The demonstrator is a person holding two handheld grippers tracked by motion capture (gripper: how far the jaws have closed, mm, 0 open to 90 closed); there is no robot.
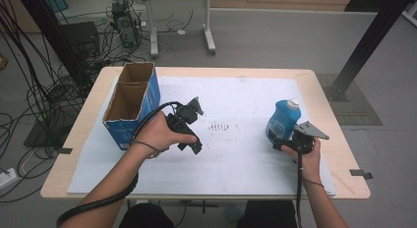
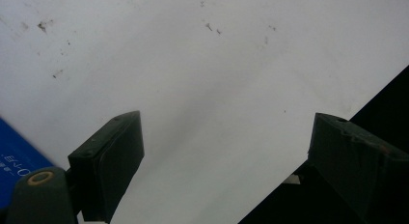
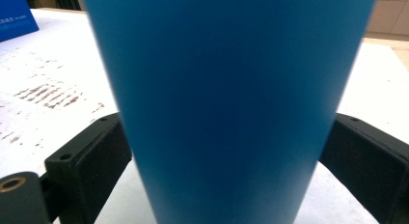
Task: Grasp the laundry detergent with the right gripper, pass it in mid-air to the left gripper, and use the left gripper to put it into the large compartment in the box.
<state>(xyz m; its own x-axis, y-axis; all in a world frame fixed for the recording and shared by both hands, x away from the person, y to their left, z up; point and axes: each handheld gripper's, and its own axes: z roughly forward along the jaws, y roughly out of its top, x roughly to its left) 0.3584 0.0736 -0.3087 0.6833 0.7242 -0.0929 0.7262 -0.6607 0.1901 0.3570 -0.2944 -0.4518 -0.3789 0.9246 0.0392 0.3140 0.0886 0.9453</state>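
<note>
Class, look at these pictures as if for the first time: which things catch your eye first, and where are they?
The blue bottle with its white cap stands out at the table's right, and the right gripper has its jaws on either side of the bottle's lower body. At the left rear stands an open blue cardboard box. Beside it the left gripper hangs open above the white sheet.

The box (image 1: 132,104) stands at the sheet's (image 1: 236,174) left edge, left of centre frame. The bottle (image 1: 283,119) stands right of centre, between the right gripper's (image 1: 282,143) jaws.

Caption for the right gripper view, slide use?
Right gripper jaws flanking a blue bottle over the white table cover.
</note>
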